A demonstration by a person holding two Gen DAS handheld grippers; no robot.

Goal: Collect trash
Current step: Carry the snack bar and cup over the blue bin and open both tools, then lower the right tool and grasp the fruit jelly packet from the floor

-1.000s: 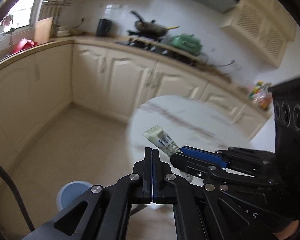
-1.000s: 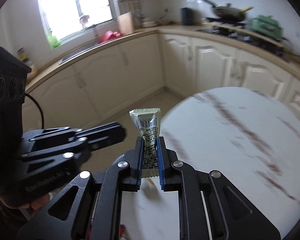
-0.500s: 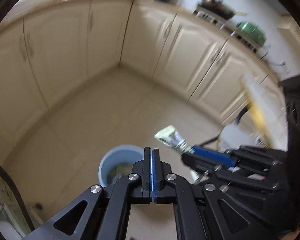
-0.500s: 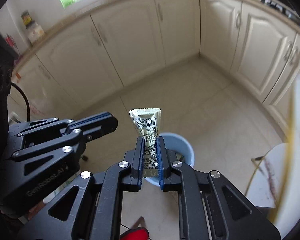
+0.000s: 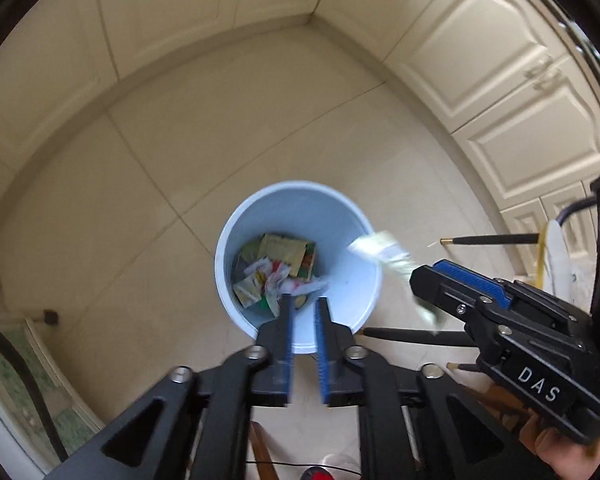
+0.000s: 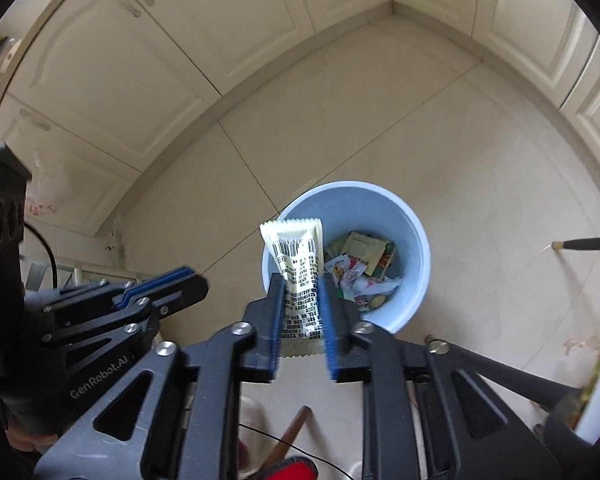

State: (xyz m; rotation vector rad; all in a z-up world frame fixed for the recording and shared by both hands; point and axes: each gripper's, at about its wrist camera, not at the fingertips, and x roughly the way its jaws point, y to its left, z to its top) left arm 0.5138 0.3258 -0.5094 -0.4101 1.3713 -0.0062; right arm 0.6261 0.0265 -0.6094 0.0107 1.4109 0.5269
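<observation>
Right wrist view first: the right tongs (image 6: 302,280) are pointing steeply down, and their jaws have just been opening, so they are standing narrowly apart. The cream snack wrapper (image 6: 296,248) is sitting loose between the blue pads, which I judge are no longer pinching it. The left tongs (image 5: 304,304) have also just been opening to a narrow gap, and I am seeing nothing between them.

Just beyond both sets of tips the pale blue bin (image 6: 360,208) is standing on the tiled floor (image 6: 380,112). From the right tongs, the wrapper's top end is lying over the bin's near-left rim, not over its middle. That is the risk I am watching. As the wrapper slides free it could catch the rim, tip outward and land on the floor beside the bin. A light, flat wrapper may also cling to one pad and hang there instead of dropping. I am judging that the right tongs need to be a little further over the opening, and wider.

Inside the bin, a heap of crumpled packets (image 6: 360,264) is covering the bottom: yellow, green, red and white pieces. The walls above them are showing bare, so there is plenty of room left.

Further out, cream cabinet doors (image 6: 120,80) are wrapping round the corner, and a dark table leg (image 6: 588,243) is reaching in at the right of the bin.
</observation>
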